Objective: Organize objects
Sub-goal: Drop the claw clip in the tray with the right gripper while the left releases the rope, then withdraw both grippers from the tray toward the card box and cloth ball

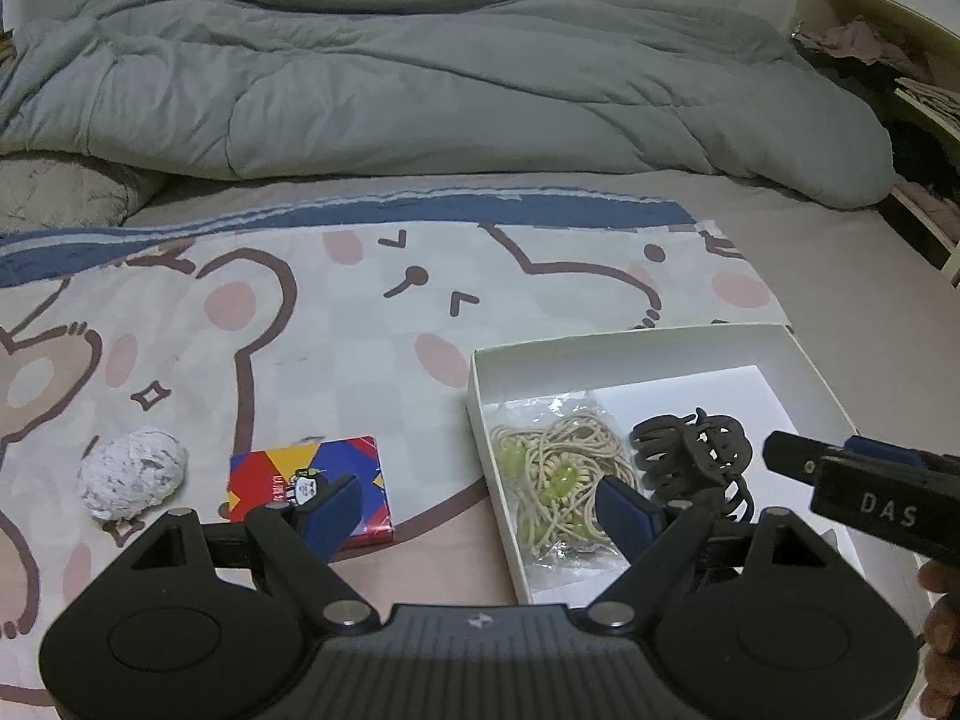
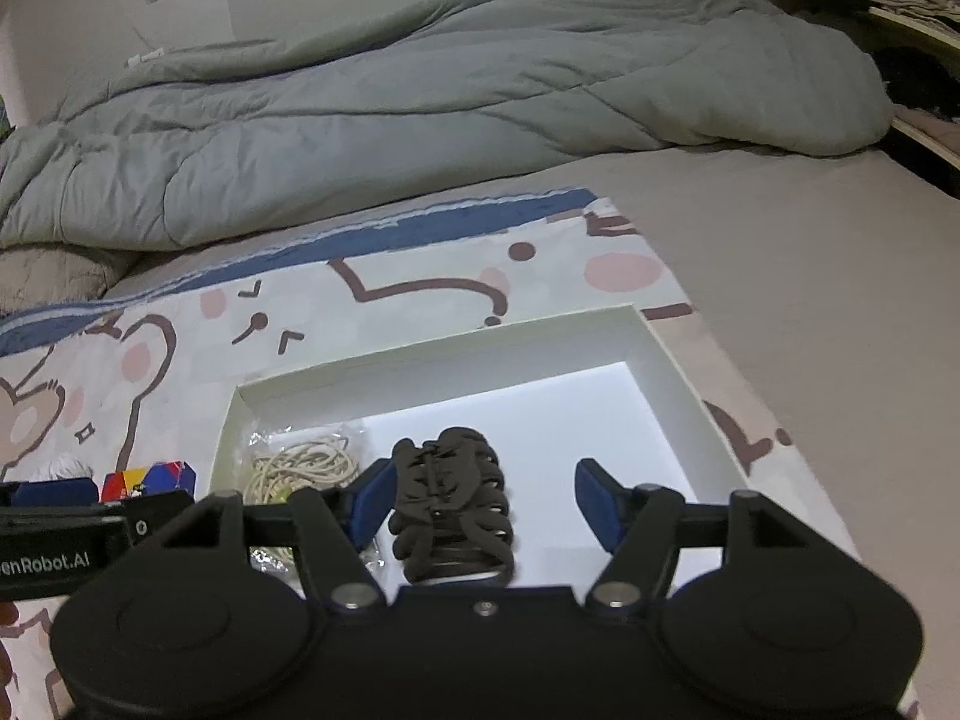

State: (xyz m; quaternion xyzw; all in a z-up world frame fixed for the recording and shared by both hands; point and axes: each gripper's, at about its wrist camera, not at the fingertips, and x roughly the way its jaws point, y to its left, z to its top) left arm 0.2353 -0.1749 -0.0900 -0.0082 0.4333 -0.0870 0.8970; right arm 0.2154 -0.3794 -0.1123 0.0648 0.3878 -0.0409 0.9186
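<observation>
While the right gripper [image 2: 480, 507] stands with its blue fingers [image 2: 372, 501] spread wide, a dark brown hair claw [image 2: 453, 507] lies between them in the white box [image 2: 672, 354]. The left finger sits right against the claw's side; whether it touches I cannot tell. The right finger stands clear of it, so the claw is not clamped. In the right wrist view the claw's long axis runs away from the camera, roughly along the line of the fingers, with its curved teeth wrapping out to both sides.

The left gripper [image 1: 489, 519] is also wide open and holds nothing. One of its fingers hangs over a colourful small packet [image 1: 312, 480] on the bedspread; the other hangs over the box's near left part, above a clear bag of beige hair ties [image 1: 561, 468]. That bag lies just left of the claw, inside the box.

Left of the packet sits a crumpled white paper ball [image 1: 132, 471]. All of this rests on a cartoon bear blanket [image 1: 240, 324], with a rumpled grey duvet [image 1: 420, 78] behind it.
</observation>
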